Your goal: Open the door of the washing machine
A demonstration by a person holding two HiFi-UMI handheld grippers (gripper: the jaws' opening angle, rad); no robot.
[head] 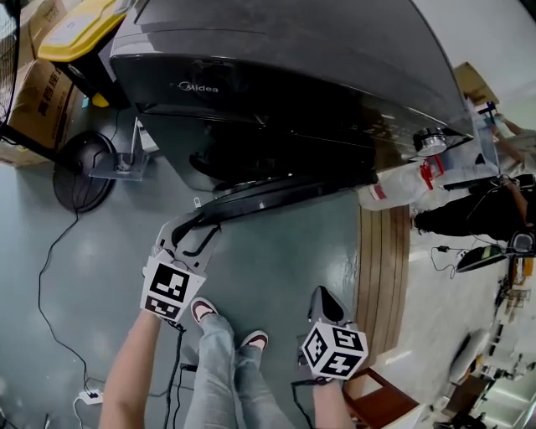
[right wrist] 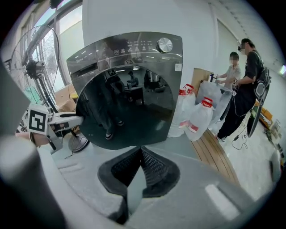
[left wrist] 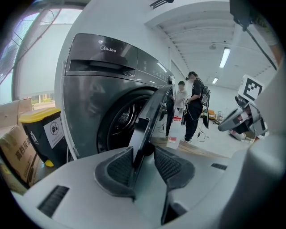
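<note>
Standing on a glossy grey-green floor [head: 276, 268], the dark washing machine [head: 276, 59] has its door [head: 285, 188] swung partly out from the drum opening. The left tool [head: 188, 230] reaches to the door's free edge, which sits between its jaws; in the left gripper view one pad lies against that edge while the other shows a slight gap, so the jaws are moderately apart and not clamped. The right tool [head: 321, 292] hangs lower over the floor, well apart from the door, its jaws closed together on nothing. A yellow-lidded bin [head: 79, 25], a cardboard box [head: 38, 105] and a fan base [head: 84, 172] stand to one side of the machine. On the other side, plastic jugs [right wrist: 199, 118] rest on wooden boards [head: 383, 268], and two people [right wrist: 243, 85] stand beyond.
</note>
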